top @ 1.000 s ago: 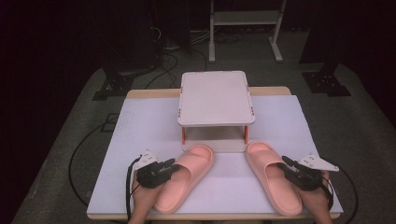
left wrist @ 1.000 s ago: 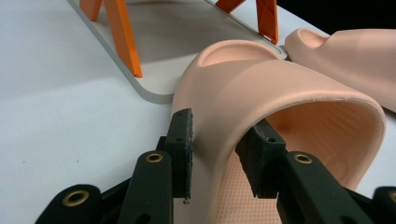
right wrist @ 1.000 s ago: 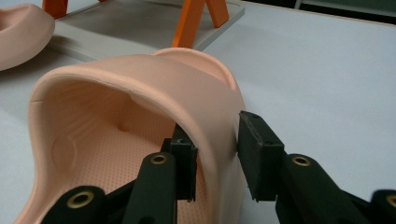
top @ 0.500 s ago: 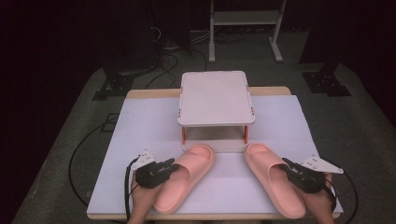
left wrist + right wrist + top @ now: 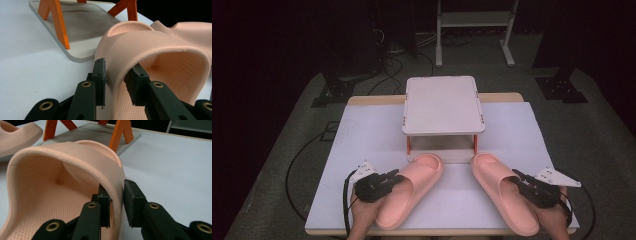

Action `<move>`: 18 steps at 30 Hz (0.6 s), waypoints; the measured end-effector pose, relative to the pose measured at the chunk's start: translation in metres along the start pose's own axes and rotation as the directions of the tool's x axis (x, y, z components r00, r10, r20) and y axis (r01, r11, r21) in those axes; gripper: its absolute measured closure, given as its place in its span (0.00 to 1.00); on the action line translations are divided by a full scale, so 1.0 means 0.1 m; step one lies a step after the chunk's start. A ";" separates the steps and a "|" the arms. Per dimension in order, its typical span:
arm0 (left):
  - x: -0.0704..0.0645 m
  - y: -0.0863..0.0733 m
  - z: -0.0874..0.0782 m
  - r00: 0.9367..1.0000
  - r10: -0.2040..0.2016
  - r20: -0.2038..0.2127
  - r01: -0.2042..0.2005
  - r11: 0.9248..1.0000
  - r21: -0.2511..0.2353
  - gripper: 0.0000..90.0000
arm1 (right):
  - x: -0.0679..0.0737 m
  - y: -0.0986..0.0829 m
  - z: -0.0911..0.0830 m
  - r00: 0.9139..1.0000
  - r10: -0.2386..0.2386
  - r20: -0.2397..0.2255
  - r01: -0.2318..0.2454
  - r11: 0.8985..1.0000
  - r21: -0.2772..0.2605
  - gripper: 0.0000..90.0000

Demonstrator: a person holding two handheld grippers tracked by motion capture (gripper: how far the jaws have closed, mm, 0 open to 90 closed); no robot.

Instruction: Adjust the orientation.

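Two pink slippers lie side by side on the white table (image 5: 362, 140), toes pointing at a small rack. My left gripper (image 5: 396, 176) is shut on the outer side of the left slipper's (image 5: 409, 192) strap. In the left gripper view, the jaws pinch that strap wall of the left slipper (image 5: 150, 42), one pad outside and one inside, at my left gripper (image 5: 116, 82). My right gripper (image 5: 516, 176) is shut on the outer side of the right slipper's (image 5: 502, 192) strap. The right gripper view shows the right slipper (image 5: 50, 190) clamped the same way by my right gripper (image 5: 117, 202).
A white rack (image 5: 443, 102) with orange legs (image 5: 61, 25) stands on a flat base just beyond the slipper toes. A hand holds each gripper at the table's near edge. Cables trail off the left side, and a metal stand (image 5: 472, 20) is on the dark floor behind.
The right gripper and its slipper have shifted slightly toward the near right. The left gripper and its slipper have barely moved.
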State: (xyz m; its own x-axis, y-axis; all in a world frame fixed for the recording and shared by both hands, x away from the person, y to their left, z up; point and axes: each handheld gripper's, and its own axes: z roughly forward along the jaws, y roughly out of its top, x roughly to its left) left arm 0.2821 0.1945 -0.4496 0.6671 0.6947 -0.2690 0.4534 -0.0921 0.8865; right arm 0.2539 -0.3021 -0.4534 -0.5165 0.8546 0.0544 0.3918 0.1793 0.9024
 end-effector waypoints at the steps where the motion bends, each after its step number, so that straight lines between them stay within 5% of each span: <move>1: 0.00 0.00 -0.01 1.000 0.000 0.000 0.000 1.000 -0.001 0.78 | 0.00 0.00 0.00 1.000 0.000 0.000 0.000 1.000 0.000 0.84; 18: -0.06 0.08 -0.07 1.000 0.026 0.013 -0.025 0.999 -0.024 0.78 | 0.11 0.07 -0.06 0.999 -0.021 -0.032 0.020 1.000 -0.014 0.84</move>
State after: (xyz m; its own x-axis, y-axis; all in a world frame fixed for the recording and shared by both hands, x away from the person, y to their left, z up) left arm 0.2775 0.1953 -0.4384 0.6862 0.6827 -0.2510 0.4218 -0.0923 0.9020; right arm 0.2462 -0.2942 -0.4442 -0.5484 0.8348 0.0494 0.3707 0.1897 0.9092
